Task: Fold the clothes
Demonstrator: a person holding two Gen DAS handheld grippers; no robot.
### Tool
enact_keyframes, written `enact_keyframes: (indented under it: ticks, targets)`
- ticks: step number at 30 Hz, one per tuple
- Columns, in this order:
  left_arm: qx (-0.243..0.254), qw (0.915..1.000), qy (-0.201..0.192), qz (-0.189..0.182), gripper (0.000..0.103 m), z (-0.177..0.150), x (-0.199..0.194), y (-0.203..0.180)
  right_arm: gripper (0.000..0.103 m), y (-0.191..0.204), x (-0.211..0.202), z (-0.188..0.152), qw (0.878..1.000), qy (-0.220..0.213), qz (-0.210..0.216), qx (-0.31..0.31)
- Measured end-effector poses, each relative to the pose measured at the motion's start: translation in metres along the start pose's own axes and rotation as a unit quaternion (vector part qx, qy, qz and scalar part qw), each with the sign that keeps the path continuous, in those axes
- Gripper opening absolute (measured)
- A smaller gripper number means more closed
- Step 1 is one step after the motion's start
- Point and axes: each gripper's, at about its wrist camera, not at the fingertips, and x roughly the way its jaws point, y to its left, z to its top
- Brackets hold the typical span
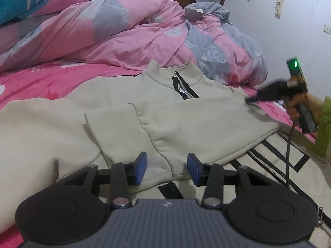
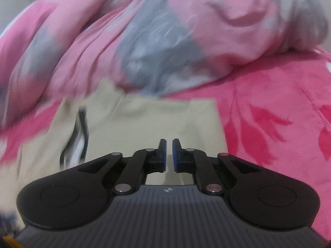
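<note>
A beige zip-neck jacket (image 1: pixel 186 119) lies flat on the bed, collar and zipper (image 1: pixel 182 86) toward the duvet. Both sleeves (image 1: pixel 115 128) are folded across its front. My left gripper (image 1: pixel 167 169) hovers open just over the sleeve cuffs, with nothing between its blue pads. The right gripper (image 1: pixel 251 100), blurred and held by a hand (image 1: pixel 293 105), is at the jacket's right shoulder. In the right wrist view, the right gripper (image 2: pixel 169 155) has its jaws almost together above the beige cloth (image 2: pixel 144 124). No cloth shows in the thin gap.
A rumpled pink and grey duvet (image 1: pixel 124 37) is heaped behind the jacket. The pink bedsheet (image 2: pixel 269 103) spreads around it. Under the jacket's lower right lies another beige garment (image 1: pixel 269 165) with black stripes and a zipper. A green sleeve (image 1: pixel 324 124) is at the right edge.
</note>
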Motion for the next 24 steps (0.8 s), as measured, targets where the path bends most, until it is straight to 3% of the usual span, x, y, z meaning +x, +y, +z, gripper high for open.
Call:
enact_keyframes:
  ticks: [2,5,6,9,12,14,15,17,19,21,24]
  targets:
    - [0.002,1.0000,0.000,0.001,0.045,0.000,0.000,0.000,0.005,-0.019,0.012,-0.009,0.998,0.022,-0.064,-0.010]
    - [-0.001,1.0000,-0.001,-0.001,0.045,0.000,0.000,0.000,0.012,-0.073,-0.002,-0.016,0.987,0.000,-0.126,0.096]
    - [-0.001,1.0000,-0.001,-0.001,0.045,0.000,0.000,0.000,0.012,-0.084,-0.016,-0.020,0.986,-0.017,-0.121,0.117]
    - [0.004,1.0000,-0.002,0.003,0.045,-0.001,0.000,-0.002,0.012,-0.084,-0.059,-0.040,0.992,-0.049,-0.007,0.118]
    - [0.019,0.9997,-0.001,0.014,0.045,-0.001,0.000,-0.007,0.012,-0.048,-0.079,-0.062,0.994,-0.043,0.093,0.034]
    - [0.029,0.9993,0.002,0.022,0.045,-0.001,0.001,-0.010,0.013,-0.034,-0.068,-0.078,0.996,-0.005,0.089,-0.024]
    - [0.034,0.9991,0.004,0.026,0.045,0.000,0.001,-0.012,0.010,-0.036,-0.061,-0.086,0.998,0.022,0.055,-0.035]
    - [0.042,0.9986,0.007,0.032,0.045,0.000,0.001,-0.015,0.008,-0.060,-0.074,-0.096,0.997,-0.001,0.066,0.033]
    - [0.047,0.9981,0.010,0.038,0.045,0.001,0.001,-0.017,0.012,-0.063,-0.111,-0.101,0.997,-0.013,0.010,0.080]
    - [0.049,0.9972,0.016,0.053,0.054,0.005,-0.003,-0.022,0.013,-0.047,-0.133,-0.116,0.997,-0.023,0.027,0.071]
    - [0.049,0.9958,0.023,0.074,0.063,0.009,-0.017,-0.032,0.026,-0.024,-0.164,-0.139,0.996,-0.038,0.054,0.057]
